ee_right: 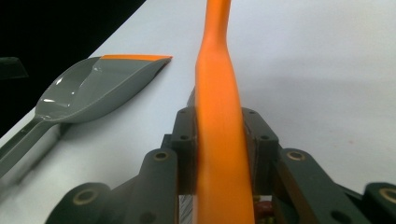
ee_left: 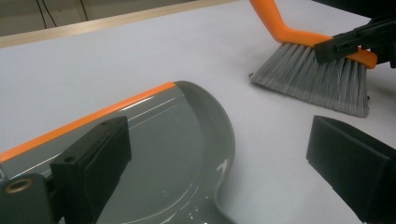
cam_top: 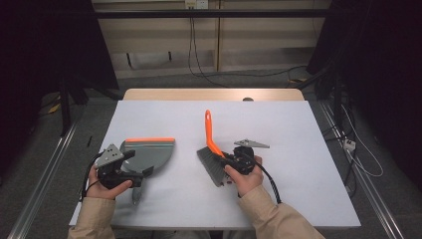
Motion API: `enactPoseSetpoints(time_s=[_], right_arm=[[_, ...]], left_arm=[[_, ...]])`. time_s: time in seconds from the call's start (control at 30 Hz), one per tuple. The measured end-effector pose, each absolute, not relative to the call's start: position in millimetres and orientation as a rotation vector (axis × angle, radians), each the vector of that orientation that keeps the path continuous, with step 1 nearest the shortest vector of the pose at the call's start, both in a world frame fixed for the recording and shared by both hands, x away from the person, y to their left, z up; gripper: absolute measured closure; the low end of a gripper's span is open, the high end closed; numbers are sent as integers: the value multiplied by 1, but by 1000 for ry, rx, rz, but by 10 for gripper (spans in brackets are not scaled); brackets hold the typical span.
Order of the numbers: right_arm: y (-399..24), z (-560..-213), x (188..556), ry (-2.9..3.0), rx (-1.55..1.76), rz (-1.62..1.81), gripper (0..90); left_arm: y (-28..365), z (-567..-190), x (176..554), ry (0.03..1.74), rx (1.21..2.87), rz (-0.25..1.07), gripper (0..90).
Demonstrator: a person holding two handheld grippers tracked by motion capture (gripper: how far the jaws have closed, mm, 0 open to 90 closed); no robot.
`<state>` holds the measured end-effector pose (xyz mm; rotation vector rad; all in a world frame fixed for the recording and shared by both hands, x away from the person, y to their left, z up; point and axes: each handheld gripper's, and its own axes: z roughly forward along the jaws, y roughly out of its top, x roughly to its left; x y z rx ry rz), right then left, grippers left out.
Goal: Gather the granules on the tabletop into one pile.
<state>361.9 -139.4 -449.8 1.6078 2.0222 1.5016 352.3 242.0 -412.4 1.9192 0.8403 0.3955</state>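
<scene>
Orange brush handle (ee_right: 218,116) pinched in right gripper (ee_right: 219,140) fingers, bristles hidden; left gripper (ee_left: 224,163) fingers spread over dustpan (ee_left: 177,154).

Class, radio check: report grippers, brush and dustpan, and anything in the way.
Right gripper shut on brush handle. Left gripper open over dustpan, not gripping. Dustpan flat on table. Nothing between brush and dustpan.

Orange-handled grey brush (cam_top: 211,149) beside grey, orange-lipped dustpan (cam_top: 149,152) on table.

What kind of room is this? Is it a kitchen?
Probably not a kitchen: it looks like a lab or test room. A plain white table stands among dark curtains, with cables on the floor and a person's hand-held right gripper at work.
</scene>
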Motion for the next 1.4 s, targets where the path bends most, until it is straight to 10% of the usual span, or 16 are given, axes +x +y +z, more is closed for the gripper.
enactPoseSetpoints(time_s=[1.4], right_arm=[[-155,-433,450,2213,877,1449,713]], left_arm=[[243,-415,356,854,1915,383,65]])
